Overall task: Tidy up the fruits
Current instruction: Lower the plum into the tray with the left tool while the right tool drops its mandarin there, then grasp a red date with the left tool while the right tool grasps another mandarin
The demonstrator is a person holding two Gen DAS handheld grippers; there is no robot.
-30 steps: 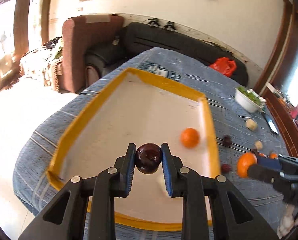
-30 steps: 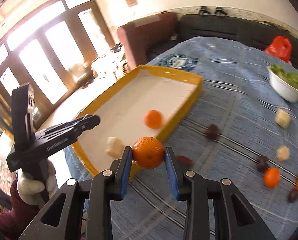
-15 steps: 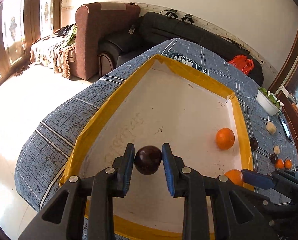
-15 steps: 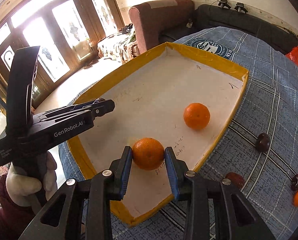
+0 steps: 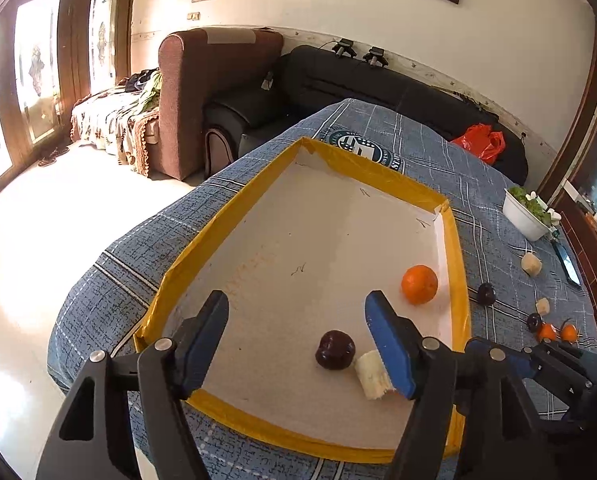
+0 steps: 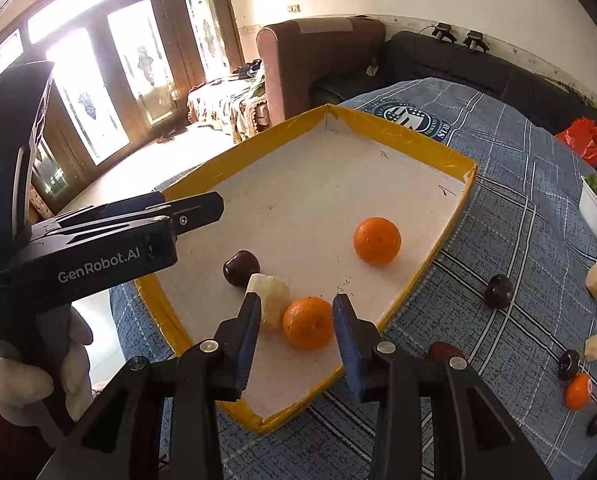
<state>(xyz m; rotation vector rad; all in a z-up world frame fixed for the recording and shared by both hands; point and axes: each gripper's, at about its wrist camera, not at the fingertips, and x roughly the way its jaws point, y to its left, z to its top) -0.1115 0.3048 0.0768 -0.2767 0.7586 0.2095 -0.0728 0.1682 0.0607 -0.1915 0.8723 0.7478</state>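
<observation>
- Now, in the left wrist view, the left gripper (image 5: 296, 338) stands spread wide and empty above the near end of the yellow-rimmed tray (image 5: 226, 216). The dark plum (image 5: 335, 350) lies on the tray floor between the fingers, touching the pale fruit chunk (image 5: 372, 375) just right of it.
- Risk here: the right-hand blue pad hangs close over the chunk, so a careless pull-back could clip it and knock the round plum rolling.
- In the right wrist view, the right gripper (image 6: 294, 332) is also parted, holding nothing; the near orange (image 6: 308, 323) sits free between its pads on the tray, touching that chunk, with a second orange (image 6: 377, 241) farther in.
- Risk here: the near orange rests close to the low rim, so a brushing finger could nudge it toward the edge or off.
- More fruit lies loose on the blue tablecloth (image 6: 510, 216) at the right.
</observation>
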